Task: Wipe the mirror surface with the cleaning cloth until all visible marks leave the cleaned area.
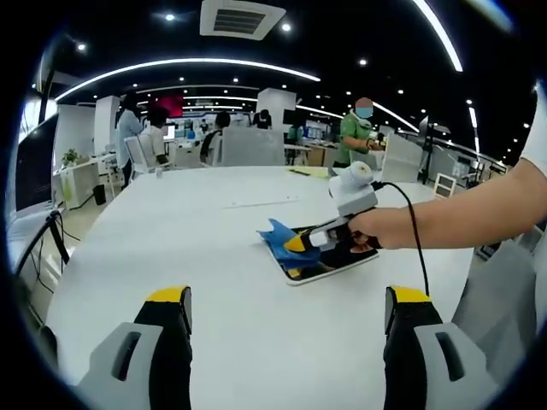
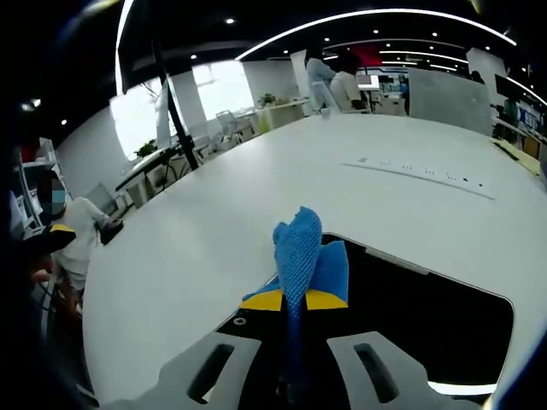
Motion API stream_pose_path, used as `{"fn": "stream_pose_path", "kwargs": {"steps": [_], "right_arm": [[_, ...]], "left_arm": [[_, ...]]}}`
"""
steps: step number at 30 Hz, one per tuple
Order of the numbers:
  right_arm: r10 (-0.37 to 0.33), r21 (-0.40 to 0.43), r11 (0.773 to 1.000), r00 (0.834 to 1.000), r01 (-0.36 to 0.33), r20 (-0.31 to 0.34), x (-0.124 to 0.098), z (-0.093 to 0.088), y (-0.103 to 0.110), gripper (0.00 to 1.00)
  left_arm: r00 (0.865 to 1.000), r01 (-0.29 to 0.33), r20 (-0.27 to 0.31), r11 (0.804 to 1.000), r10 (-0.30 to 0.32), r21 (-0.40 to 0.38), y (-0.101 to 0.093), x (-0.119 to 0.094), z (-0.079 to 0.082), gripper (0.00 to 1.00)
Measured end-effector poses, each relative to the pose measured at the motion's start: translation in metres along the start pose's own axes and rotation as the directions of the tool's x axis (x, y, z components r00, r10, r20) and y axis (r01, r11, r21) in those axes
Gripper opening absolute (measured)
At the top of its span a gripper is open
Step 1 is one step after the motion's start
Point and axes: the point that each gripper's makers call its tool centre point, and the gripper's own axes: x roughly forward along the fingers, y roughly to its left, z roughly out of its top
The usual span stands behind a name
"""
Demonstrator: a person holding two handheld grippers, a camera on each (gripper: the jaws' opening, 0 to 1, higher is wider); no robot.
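The white table (image 1: 197, 248) runs wide under both your tools, and the dark mirror (image 2: 444, 325) lies flat on it, to the right in the left gripper view. Your left gripper (image 1: 286, 329) hangs over bare tabletop short of the mirror, jaws spread with nothing between them. Your right gripper (image 2: 295, 301) pinches the blue cleaning cloth (image 2: 303, 252), bunched at the mirror's near-left corner.

Cloth (image 2: 304, 248) on mirror (image 2: 427, 316), on table (image 2: 214, 222)
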Motion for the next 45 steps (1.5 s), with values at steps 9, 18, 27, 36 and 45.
{"fn": "stream_pose_path", "kwargs": {"steps": [9,18,27,36,45], "right_arm": [[0.011,-0.004,1.0,1.0,-0.011,-0.004,-0.004,-0.006,0.007,0.02],[0.021,-0.002,1.0,1.0,-0.021,-0.003,-0.009,-0.011,0.015,0.02],[0.032,-0.004,0.999,0.999,-0.032,-0.007,-0.014,-0.015,0.023,0.02],[0.04,-0.013,0.999,0.999,-0.04,-0.006,-0.02,-0.02,0.03,0.02],[0.034,-0.043,0.998,0.999,-0.034,-0.009,-0.02,-0.022,0.032,0.02]], "left_arm": [[1.0,-0.003,0.007,1.0,0.003,0.004,-0.002,-0.002,0.002,0.94],[1.0,-0.005,0.005,1.0,0.005,0.002,-0.005,-0.003,0.0,0.94],[1.0,0.0,0.005,1.0,0.0,0.002,-0.008,-0.002,-0.001,0.94],[1.0,0.004,0.004,1.0,-0.004,0.004,-0.011,-0.002,-0.001,0.95],[1.0,0.007,0.007,1.0,-0.007,0.005,-0.013,-0.003,0.001,0.95]]}}
